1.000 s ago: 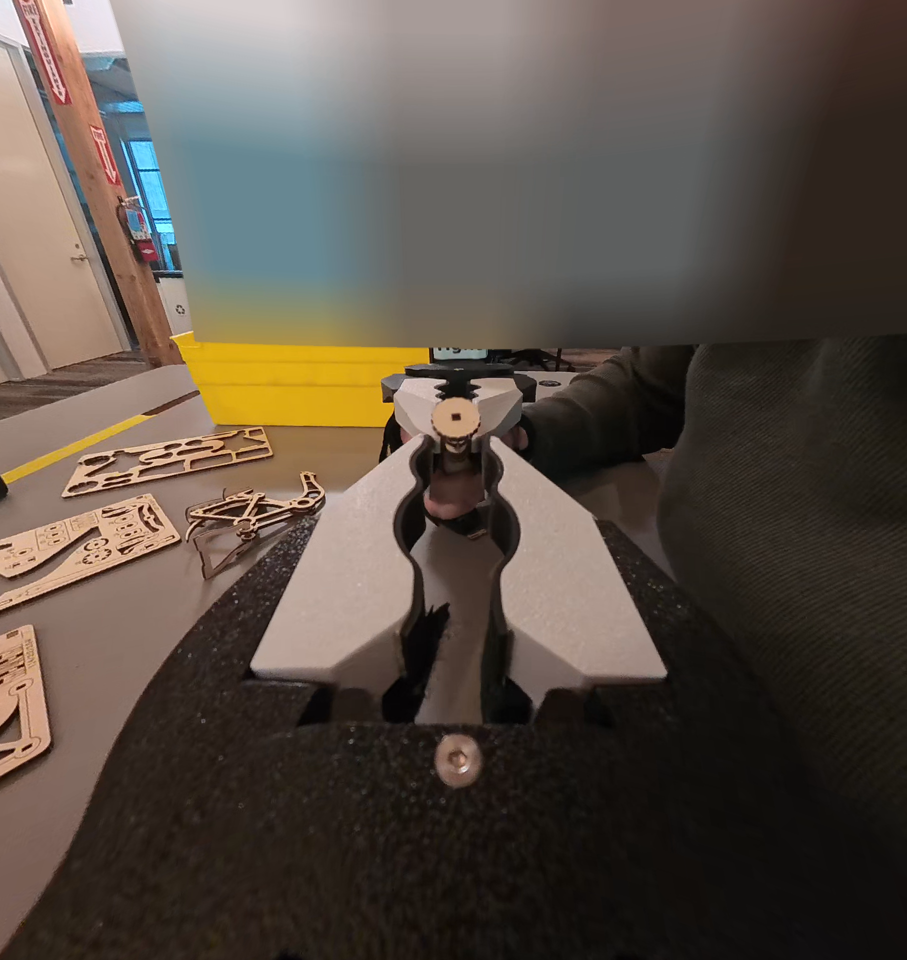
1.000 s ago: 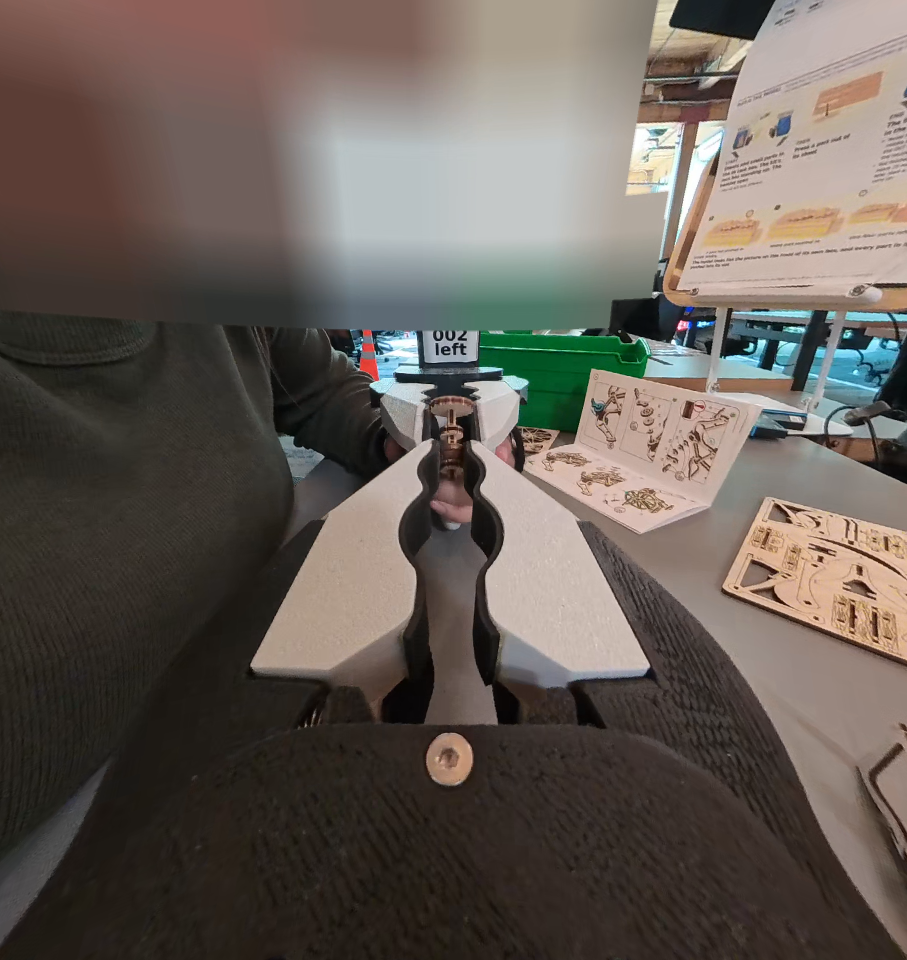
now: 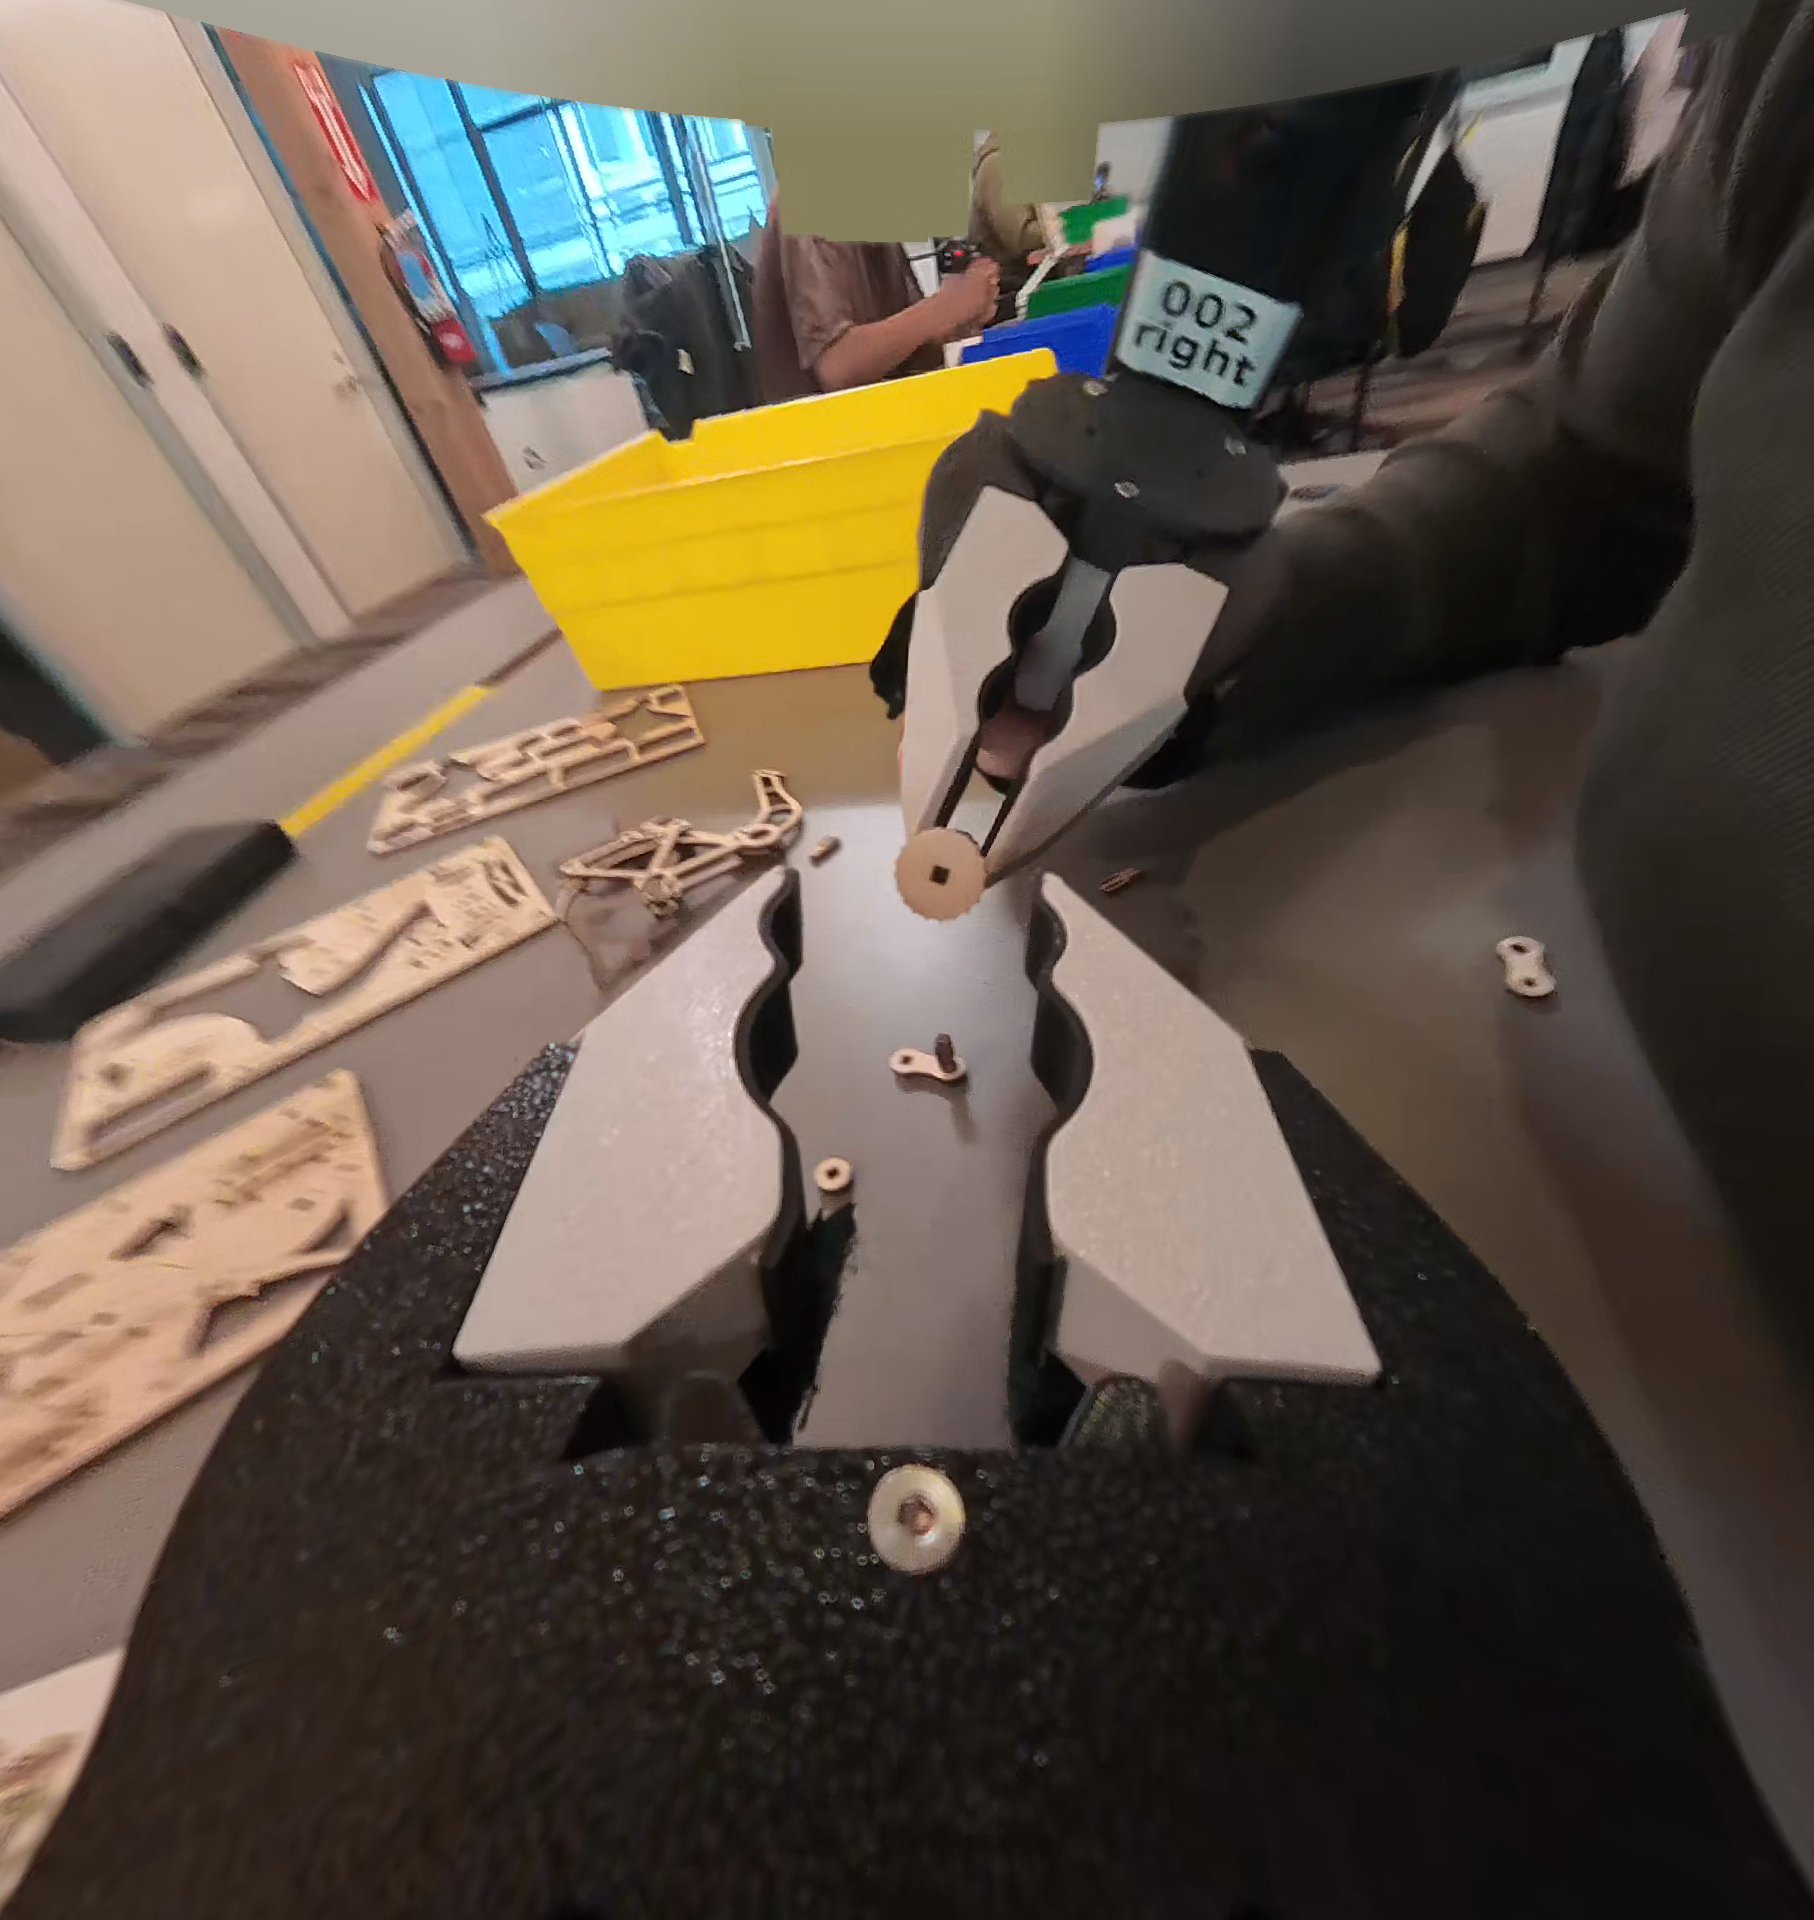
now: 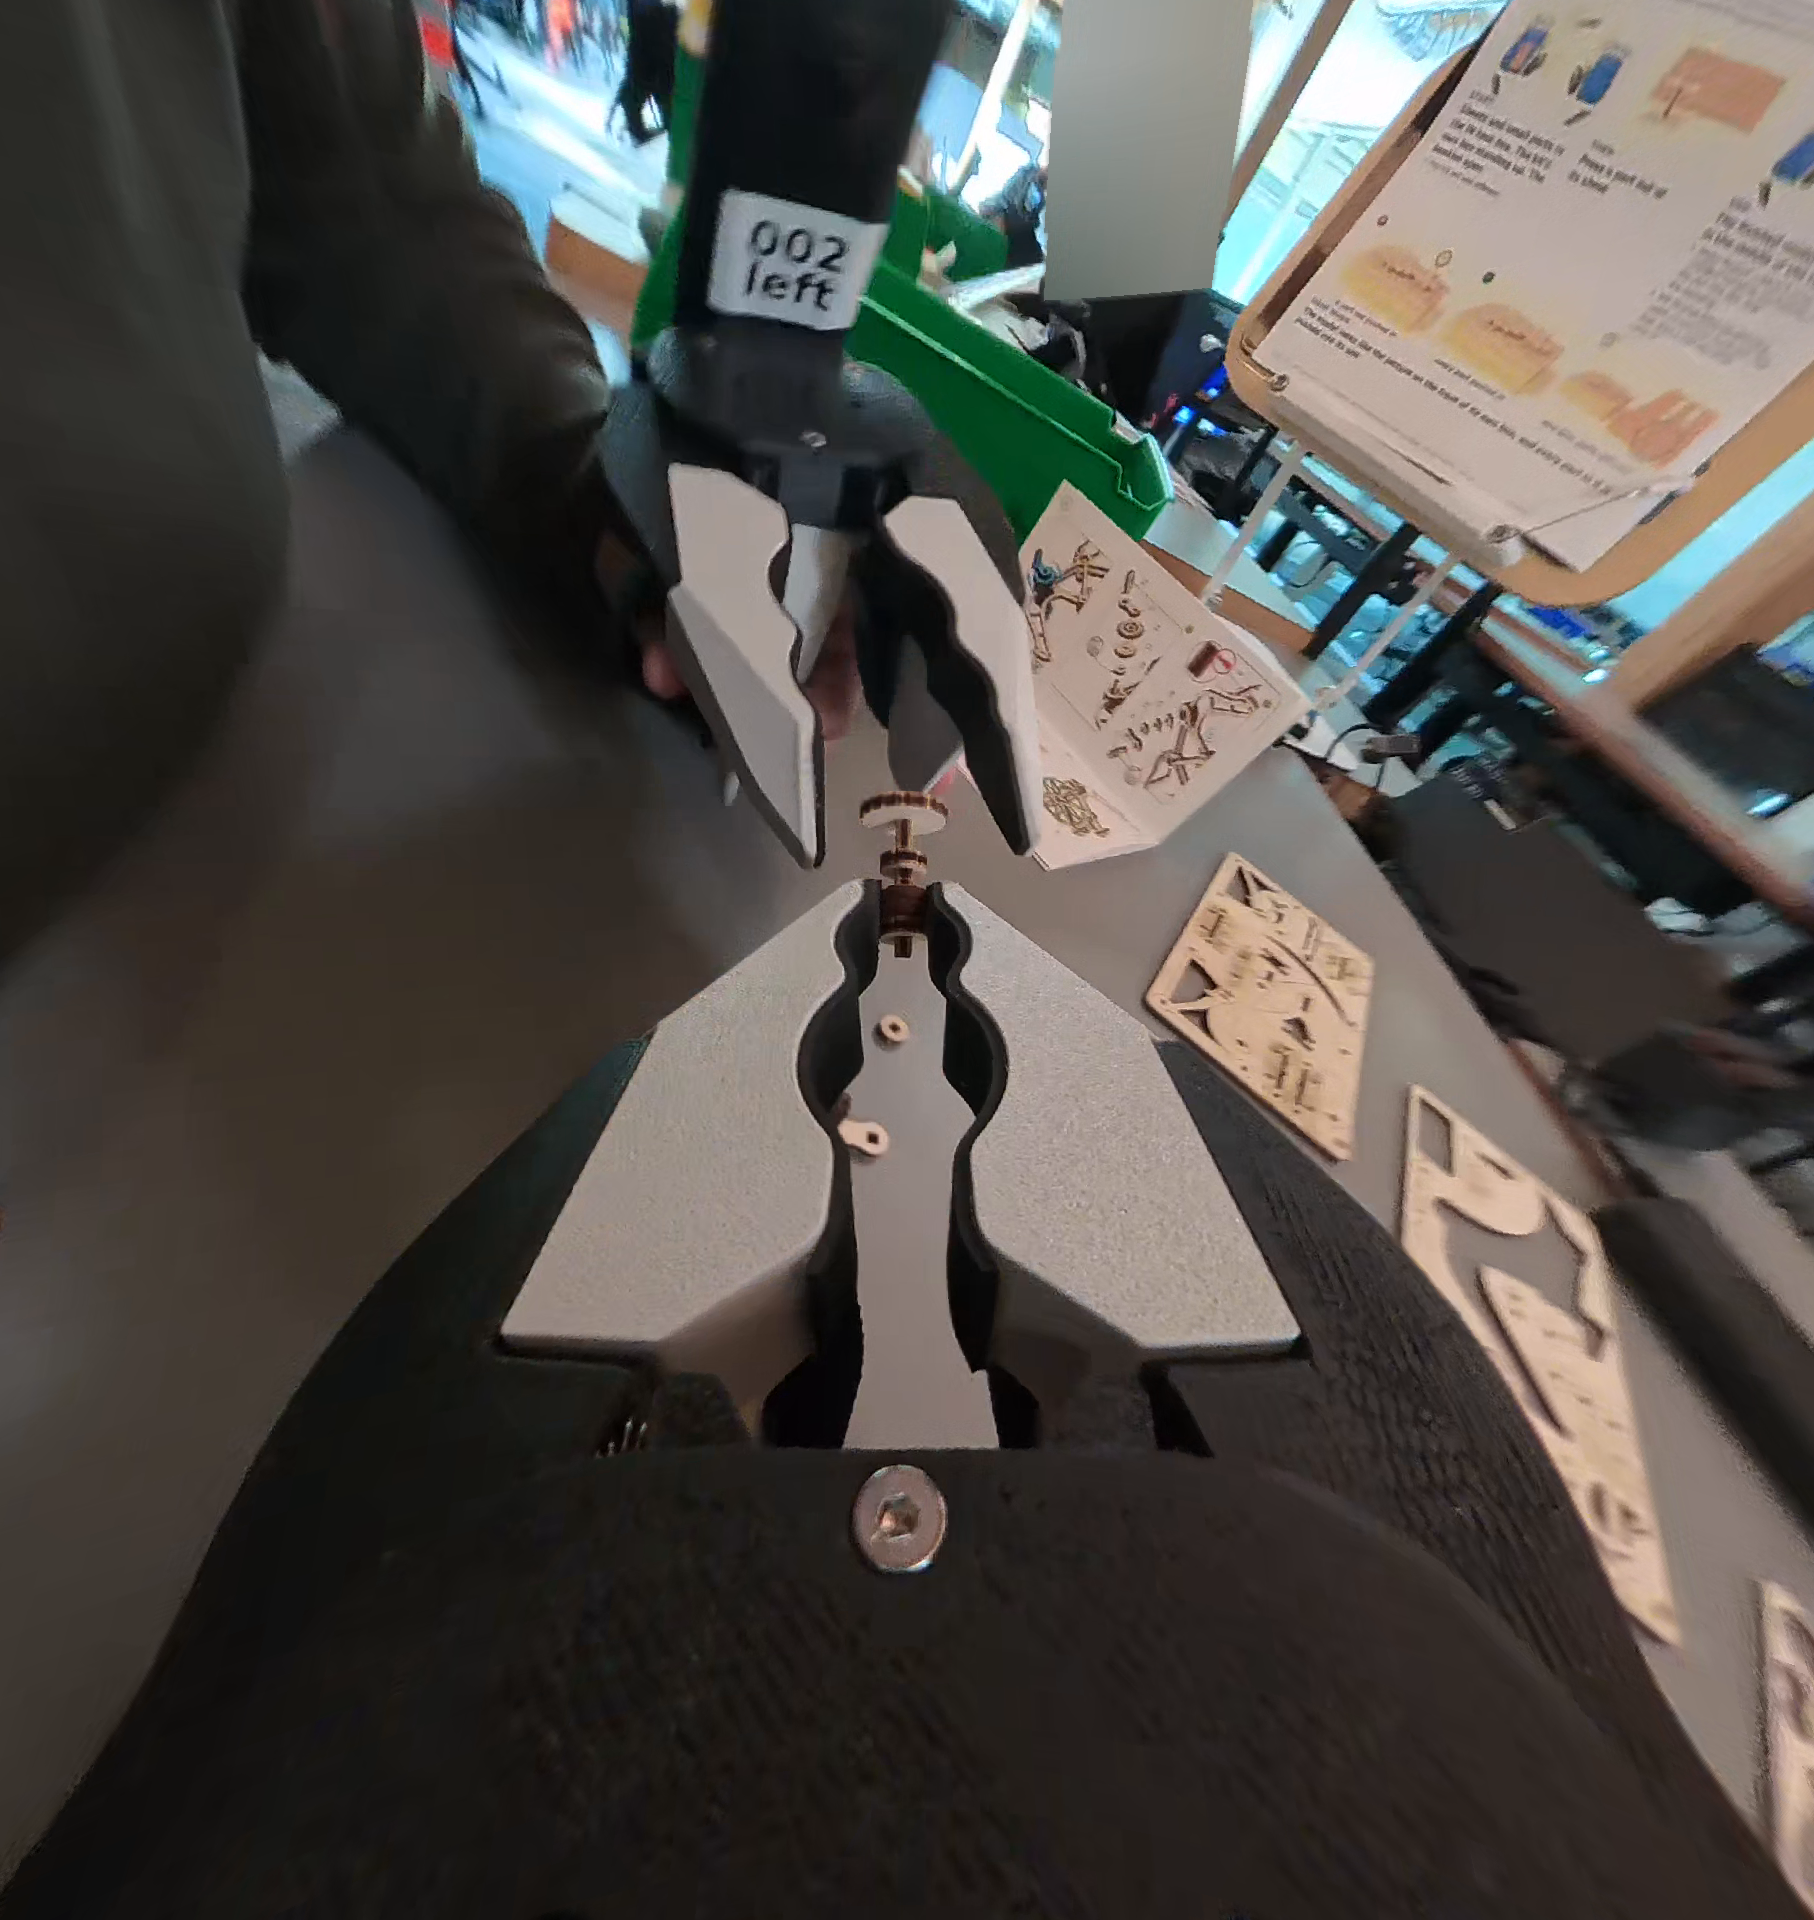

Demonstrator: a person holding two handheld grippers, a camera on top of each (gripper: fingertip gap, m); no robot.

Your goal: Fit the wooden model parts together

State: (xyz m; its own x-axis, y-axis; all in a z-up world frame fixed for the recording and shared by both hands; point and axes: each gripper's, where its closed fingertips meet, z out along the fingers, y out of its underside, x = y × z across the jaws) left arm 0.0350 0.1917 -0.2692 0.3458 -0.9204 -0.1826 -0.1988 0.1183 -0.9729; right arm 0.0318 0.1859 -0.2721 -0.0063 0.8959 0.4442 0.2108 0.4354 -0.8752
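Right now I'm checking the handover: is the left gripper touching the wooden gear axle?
Apart. The right wrist view shows the left gripper open, a gap either side of the wooden gear axle.

A second ago both grippers met tip to tip on the small wooden axle assembly. Now the left gripper is spread wide and drawn back from it, empty, while the right gripper alone pinches the assembly, both tilted down over the table.
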